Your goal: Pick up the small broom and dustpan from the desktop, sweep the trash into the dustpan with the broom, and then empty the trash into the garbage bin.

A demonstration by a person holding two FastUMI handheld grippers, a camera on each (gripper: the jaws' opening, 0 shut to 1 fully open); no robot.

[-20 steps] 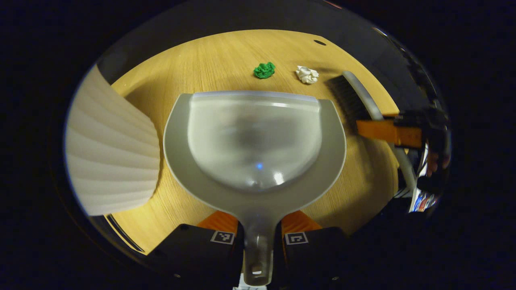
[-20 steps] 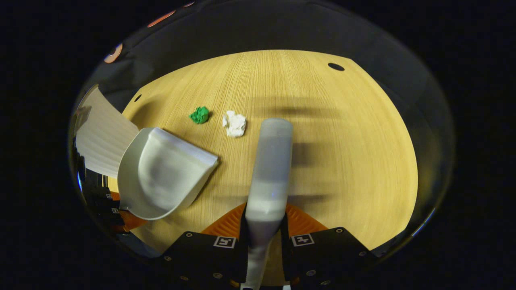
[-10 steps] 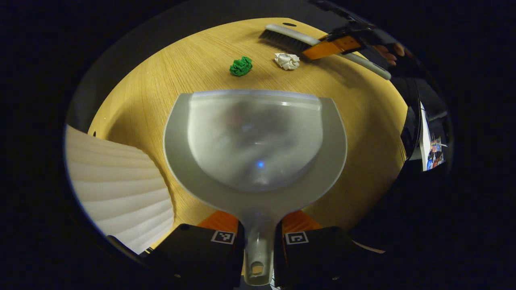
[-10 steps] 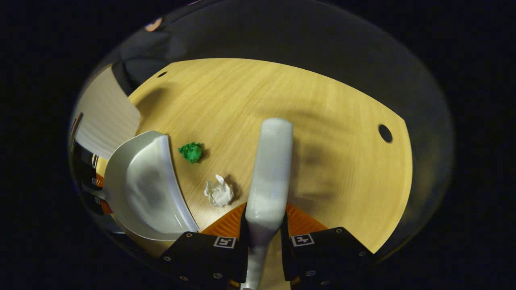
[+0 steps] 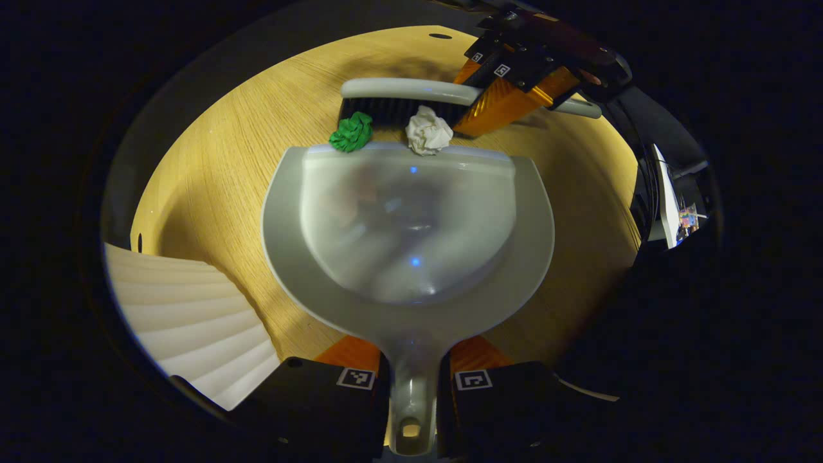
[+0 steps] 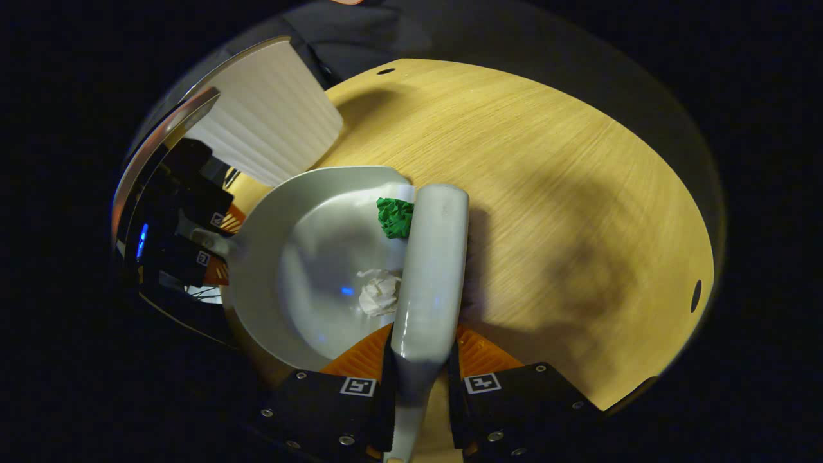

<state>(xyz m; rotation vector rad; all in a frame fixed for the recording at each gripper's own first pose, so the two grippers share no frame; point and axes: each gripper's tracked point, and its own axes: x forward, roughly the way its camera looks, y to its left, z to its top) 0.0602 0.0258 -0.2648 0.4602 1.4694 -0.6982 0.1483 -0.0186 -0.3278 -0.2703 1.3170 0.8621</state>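
Grey dustpan (image 5: 411, 257) lay mouth-forward on the desktop, handle clamped in the left gripper (image 5: 411, 386). Broom (image 5: 405, 96), grey back with black bristles, sat crosswise just beyond the pan's lip. Green wad (image 5: 351, 132) and white paper wad (image 5: 429, 131) rested on the lip, against the bristles.

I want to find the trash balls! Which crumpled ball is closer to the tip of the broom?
The green ball. It sits by the tip of the broom, while the white ball lies farther along the bristles, closer to the right gripper.
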